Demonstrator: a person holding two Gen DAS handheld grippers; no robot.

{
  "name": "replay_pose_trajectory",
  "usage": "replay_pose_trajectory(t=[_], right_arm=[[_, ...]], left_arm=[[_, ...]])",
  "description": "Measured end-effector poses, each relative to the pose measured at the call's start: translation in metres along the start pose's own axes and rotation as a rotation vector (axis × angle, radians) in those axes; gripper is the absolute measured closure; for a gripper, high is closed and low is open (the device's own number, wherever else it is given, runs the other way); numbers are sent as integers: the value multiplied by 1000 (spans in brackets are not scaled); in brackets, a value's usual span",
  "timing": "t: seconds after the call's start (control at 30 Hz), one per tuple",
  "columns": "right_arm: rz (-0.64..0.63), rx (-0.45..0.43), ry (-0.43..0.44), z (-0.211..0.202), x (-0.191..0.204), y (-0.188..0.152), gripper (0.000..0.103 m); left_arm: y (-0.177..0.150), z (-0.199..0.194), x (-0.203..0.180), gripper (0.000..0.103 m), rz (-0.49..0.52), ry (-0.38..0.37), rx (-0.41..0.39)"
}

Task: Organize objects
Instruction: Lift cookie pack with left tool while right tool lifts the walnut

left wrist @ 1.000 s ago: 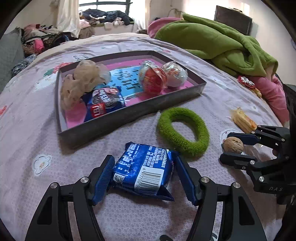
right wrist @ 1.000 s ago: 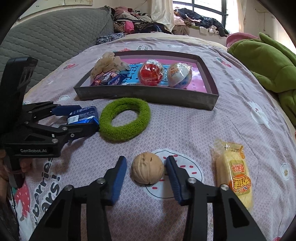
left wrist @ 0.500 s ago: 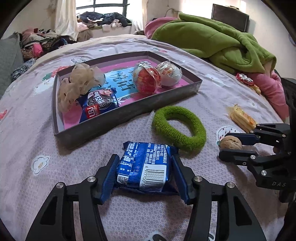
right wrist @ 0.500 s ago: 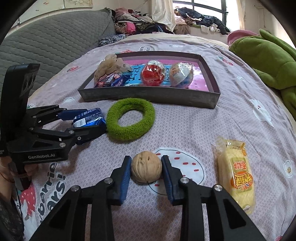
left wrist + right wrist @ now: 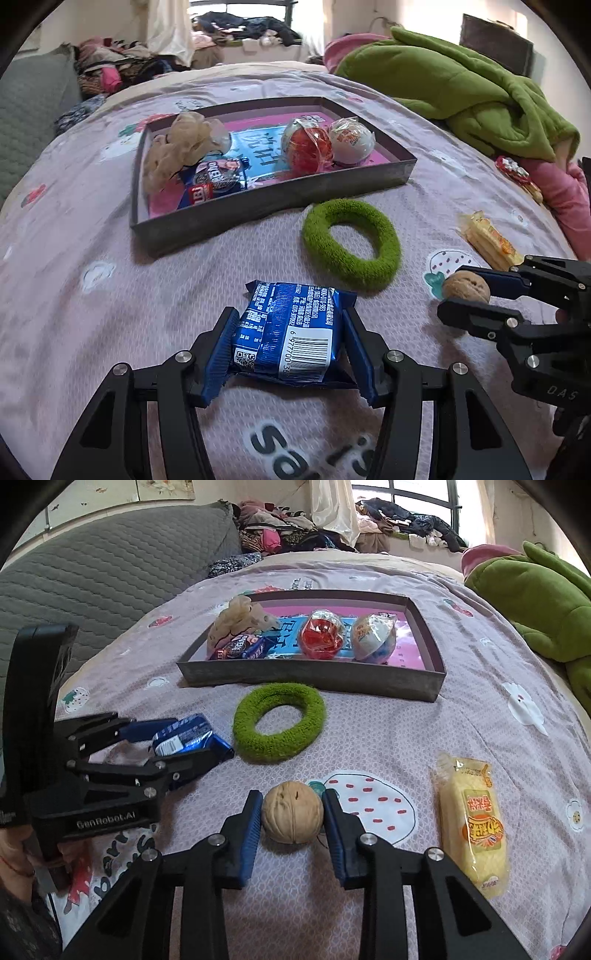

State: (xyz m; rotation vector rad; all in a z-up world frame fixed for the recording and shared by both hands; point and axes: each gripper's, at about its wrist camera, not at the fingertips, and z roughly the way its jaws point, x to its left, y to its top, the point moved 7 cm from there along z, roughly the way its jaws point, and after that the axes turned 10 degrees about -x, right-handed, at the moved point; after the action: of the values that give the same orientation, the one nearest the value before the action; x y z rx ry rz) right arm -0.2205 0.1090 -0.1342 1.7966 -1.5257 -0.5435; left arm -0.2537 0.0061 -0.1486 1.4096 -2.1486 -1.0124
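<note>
Left gripper [image 5: 288,347]: my jaws have just been closing and now clamp the blue snack packet [image 5: 291,332] by its sides, near the front edge of the bed
Right gripper [image 5: 291,812]: my jaws have closed tight onto the walnut [image 5: 292,812], right of the packet
Tray [image 5: 424,686]: grey box tray toward the far middle of the bed
Already in tray: beige scrunchie [image 5: 181,144], blue wrapped snack [image 5: 214,179], red capsule [image 5: 304,149], white capsule [image 5: 351,142]
Left to sort, as I judge it: the packet and walnut in my grips, green ring [image 5: 351,243] just before the tray's near wall, yellow wrapped cake [image 5: 472,819] toward the right edge
Progress: I'd say roughly half done
Surface: mauve printed bedsheet [image 5: 369,731], soft and wrinkled
Room: green blanket [image 5: 461,88] heaped at the right edge, clothes piled by the window
</note>
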Motion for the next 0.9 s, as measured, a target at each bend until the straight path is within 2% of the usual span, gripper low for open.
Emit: replay_pose_trajectory(t=[0.4, 0.7, 0.9], right_arm=[[0, -56, 27, -32, 6, 10, 70], [-1, -102, 42, -66, 15, 18, 70], [-3, -140, 44, -89, 21, 25, 70]], left_arm=[[-3, -46, -12, 45, -59, 92, -43], [3, -84, -17, 45, -149, 106, -92], [9, -110, -28, 45, -156, 129, -135]])
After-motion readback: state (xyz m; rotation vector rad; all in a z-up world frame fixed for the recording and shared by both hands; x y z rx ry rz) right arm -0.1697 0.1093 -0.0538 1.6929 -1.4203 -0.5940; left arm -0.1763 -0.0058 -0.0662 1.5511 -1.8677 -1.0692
